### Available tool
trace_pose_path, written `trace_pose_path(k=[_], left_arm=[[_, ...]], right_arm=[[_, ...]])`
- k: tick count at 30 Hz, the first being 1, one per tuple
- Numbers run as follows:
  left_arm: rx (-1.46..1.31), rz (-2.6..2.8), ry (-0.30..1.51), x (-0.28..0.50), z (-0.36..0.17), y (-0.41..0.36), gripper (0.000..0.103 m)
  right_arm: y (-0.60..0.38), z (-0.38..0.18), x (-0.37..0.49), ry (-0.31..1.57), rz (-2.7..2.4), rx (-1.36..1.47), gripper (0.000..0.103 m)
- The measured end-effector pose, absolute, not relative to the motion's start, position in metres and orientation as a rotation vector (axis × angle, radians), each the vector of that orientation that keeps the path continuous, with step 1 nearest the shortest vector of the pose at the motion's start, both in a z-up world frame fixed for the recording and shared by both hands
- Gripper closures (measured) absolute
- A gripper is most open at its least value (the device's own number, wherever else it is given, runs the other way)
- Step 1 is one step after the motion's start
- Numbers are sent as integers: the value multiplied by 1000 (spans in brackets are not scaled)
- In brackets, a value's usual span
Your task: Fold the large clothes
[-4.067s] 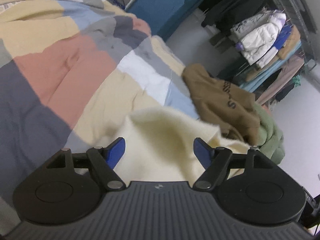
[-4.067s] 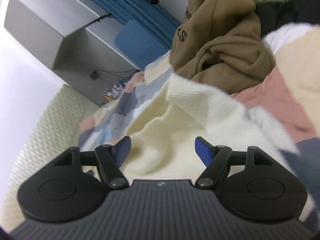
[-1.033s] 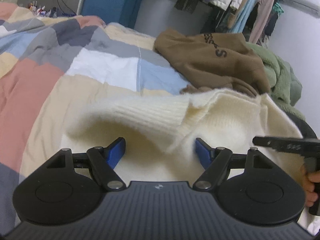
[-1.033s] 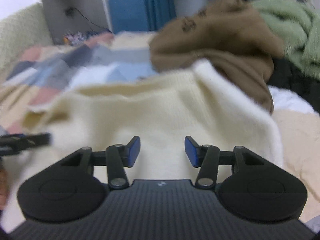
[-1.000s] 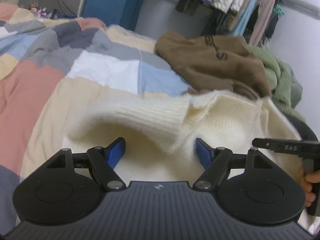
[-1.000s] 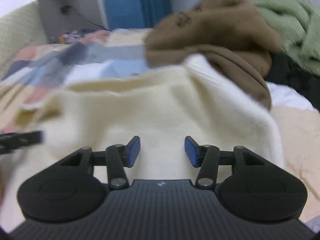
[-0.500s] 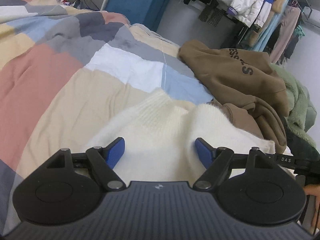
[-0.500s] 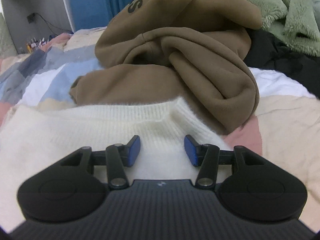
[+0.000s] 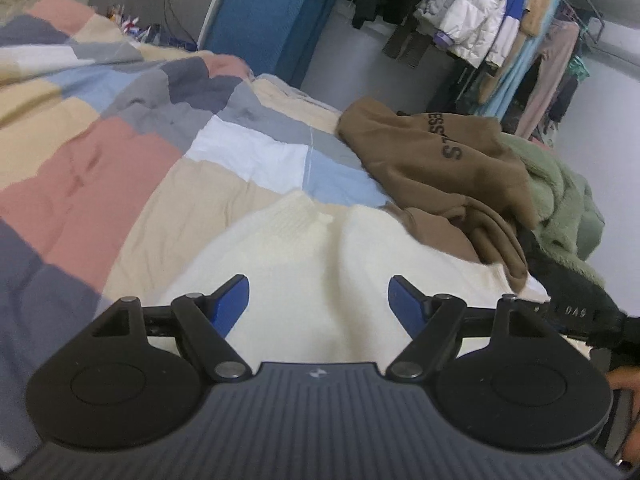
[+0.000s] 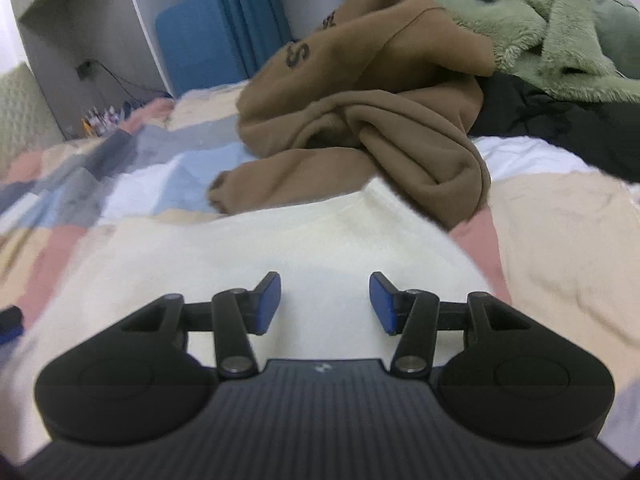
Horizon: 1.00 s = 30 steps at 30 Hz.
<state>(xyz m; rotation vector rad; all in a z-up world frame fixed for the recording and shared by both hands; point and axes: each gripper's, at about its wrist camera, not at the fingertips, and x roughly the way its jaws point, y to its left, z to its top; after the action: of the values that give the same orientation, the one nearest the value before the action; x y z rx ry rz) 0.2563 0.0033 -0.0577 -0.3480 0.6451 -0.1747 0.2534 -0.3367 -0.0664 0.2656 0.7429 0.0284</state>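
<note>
A cream knit sweater [image 9: 320, 248] lies spread on a bed, on a patchwork quilt [image 9: 100, 168] of pink, beige, blue and grey blocks, at the near edge of both wrist views. The left claw [image 9: 319, 304] hangs over the sweater with its blue pads wide apart and nothing pinched between them; the knit shows beneath the gap, so the claw is released. The right claw [image 10: 325, 304] sits likewise over the sweater [image 10: 248, 256], its pads set narrower yet clearly parted and gripping no cloth. Just beyond the sweater's far edge, a brown hoodie [image 10: 368, 92] with dark lettering lies crumpled, its sleeve touching the cream knit. To the right of it a green fleece [image 10: 532, 28] is heaped over a dark garment. In the left wrist view, part of the right claw's black frame and a hand [image 9: 626, 384] show at the right edge, and a rack of hanging clothes [image 9: 492, 28] stands at the far right.
</note>
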Motion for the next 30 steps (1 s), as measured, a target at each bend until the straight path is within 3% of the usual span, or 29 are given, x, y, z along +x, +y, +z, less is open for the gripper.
trace_pose_path(k=[16, 17, 19, 21, 30], left_arm=[[-480, -280, 665, 118, -50, -28, 23], [-503, -282, 677, 113, -53, -29, 23], [-548, -275, 698, 107, -56, -28, 23], [-583, -273, 705, 102, -58, -27, 23], [-786, -336, 803, 108, -66, -24, 20]], right_arm=[[-308, -56, 102, 794, 197, 688, 48], [-305, -57, 95, 801, 218, 713, 46], [-299, -64, 84, 832, 252, 768, 26], [-293, -74, 78, 868, 287, 837, 17], [-306, -128, 108, 966, 228, 1165, 15]])
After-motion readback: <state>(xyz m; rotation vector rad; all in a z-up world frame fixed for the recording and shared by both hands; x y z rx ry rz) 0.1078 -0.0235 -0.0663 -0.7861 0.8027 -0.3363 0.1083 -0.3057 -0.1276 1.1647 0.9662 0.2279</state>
